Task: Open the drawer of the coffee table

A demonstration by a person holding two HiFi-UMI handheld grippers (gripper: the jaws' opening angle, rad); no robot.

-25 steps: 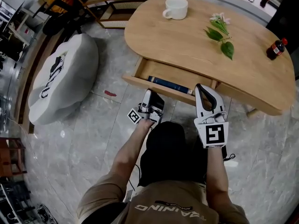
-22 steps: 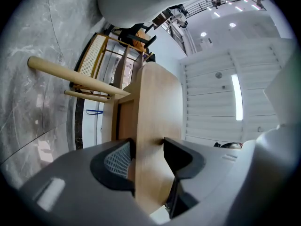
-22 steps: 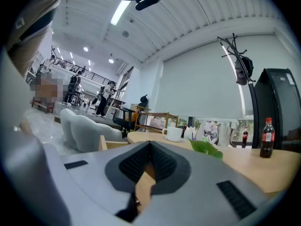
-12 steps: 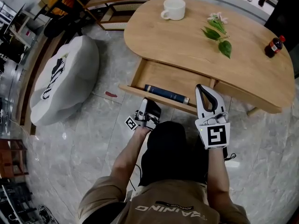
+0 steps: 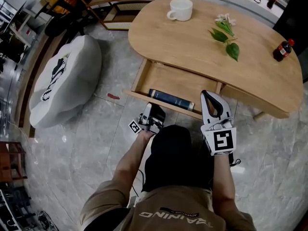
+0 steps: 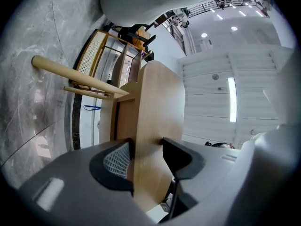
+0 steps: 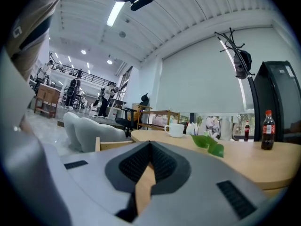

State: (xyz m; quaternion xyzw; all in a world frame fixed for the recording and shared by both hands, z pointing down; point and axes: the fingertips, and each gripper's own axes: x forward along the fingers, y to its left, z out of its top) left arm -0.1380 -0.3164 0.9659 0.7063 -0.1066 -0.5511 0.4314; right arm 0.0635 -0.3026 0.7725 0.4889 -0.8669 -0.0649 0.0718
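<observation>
- The pale wooden drawer front [image 6: 155,102] is being clamped between the left gripper's [image 6: 146,146] jaws, which have just been closing.
- The right gripper's [image 7: 149,147] jaws are being kept pressed together, empty.

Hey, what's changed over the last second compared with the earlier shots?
The left gripper pulled the drawer front toward the person, so the drawer slid further out and more of the blue book shows. Its jaws have just been closing on that front. The right gripper, shut, the cup and the bottle stayed put.
</observation>
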